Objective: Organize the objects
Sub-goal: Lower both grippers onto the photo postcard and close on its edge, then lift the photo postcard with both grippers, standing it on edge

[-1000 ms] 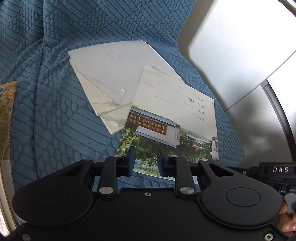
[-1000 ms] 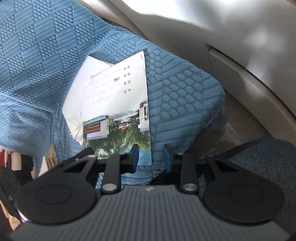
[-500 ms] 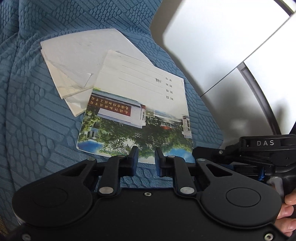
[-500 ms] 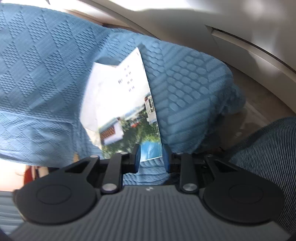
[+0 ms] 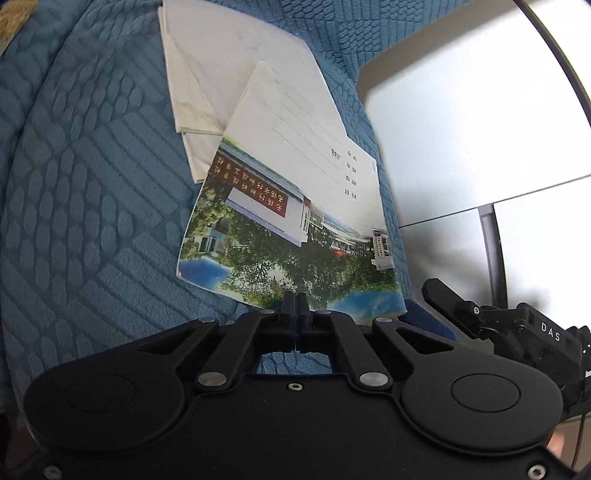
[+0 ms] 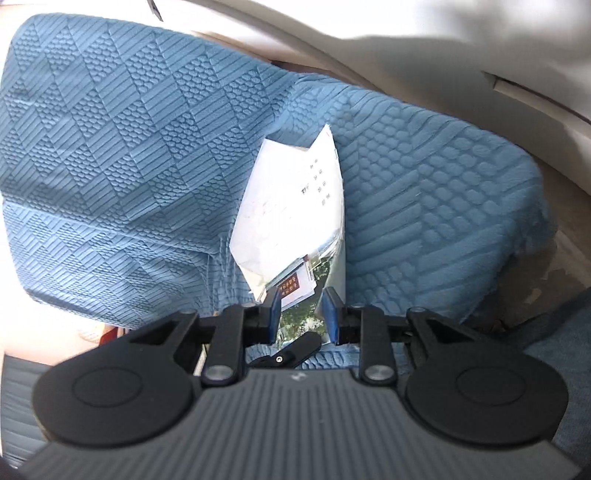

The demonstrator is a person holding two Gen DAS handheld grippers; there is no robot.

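Observation:
A thin booklet with a photo cover point(image 5: 295, 221) lies on a blue quilted cover point(image 5: 92, 184), partly over a stack of white papers point(image 5: 221, 74). My left gripper point(image 5: 295, 301) is shut on the booklet's near edge. In the right wrist view the booklet point(image 6: 295, 206) appears tilted, with its lower end between the fingers of my right gripper point(image 6: 301, 310), which is open. The left gripper's black body point(image 6: 291, 350) shows just below those fingers.
The blue cover point(image 6: 129, 147) drapes over a cushioned seat. A pale wall or cabinet panel point(image 5: 461, 129) stands right of the papers. A brownish object point(image 5: 14, 18) lies at the far left edge. Bare floor point(image 6: 554, 277) shows beyond the seat's right edge.
My left gripper closed on the booklet's near edge. My right gripper moved in, so the booklet's lower end now sits between its open fingers.

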